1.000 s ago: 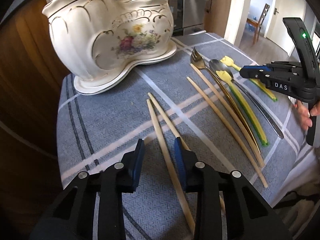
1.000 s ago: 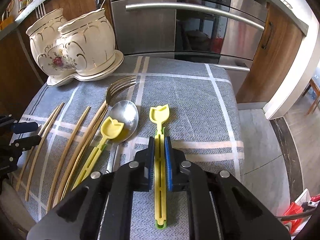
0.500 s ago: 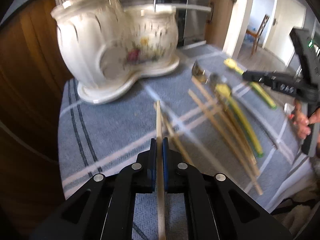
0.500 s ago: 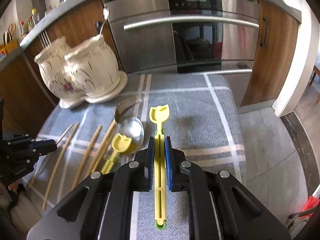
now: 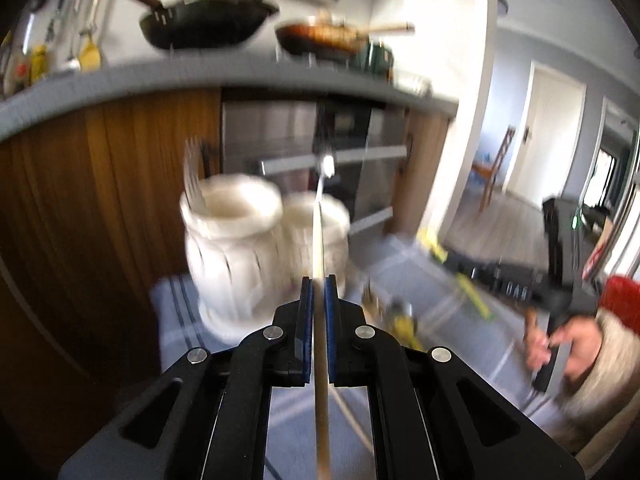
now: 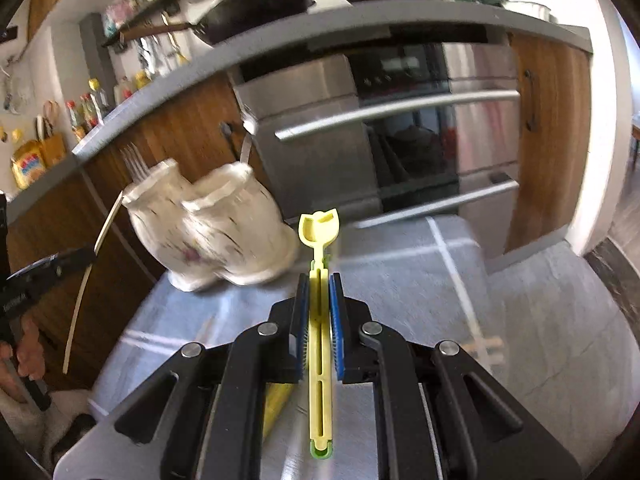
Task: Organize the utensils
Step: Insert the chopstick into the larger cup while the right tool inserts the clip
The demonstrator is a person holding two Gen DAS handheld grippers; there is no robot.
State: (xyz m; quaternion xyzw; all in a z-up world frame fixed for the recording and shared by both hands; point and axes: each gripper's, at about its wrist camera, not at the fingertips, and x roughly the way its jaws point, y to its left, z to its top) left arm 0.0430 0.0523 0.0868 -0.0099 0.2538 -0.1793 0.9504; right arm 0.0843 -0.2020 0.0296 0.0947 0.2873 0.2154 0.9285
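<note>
Two grippers (image 5: 315, 288) (image 6: 319, 292), one chopstick (image 5: 320, 360), one yellow utensil (image 6: 319, 320), one double white holder (image 6: 208, 232), two pans (image 5: 208, 24) (image 5: 324, 36) above the holder.

Checked blue-grey cloth (image 6: 400, 280) – white ceramic holder (image 6: 208, 232) standing on it.

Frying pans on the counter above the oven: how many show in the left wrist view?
2. A dark pan sits left of center on the counter; a copper-colored pan holding food sits to its right. Blur could hide others.

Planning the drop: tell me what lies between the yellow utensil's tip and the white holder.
Right wrist view: nothing lies between the yellow utensil and the white holder; only grey checked cloth shows below that gap.
</note>
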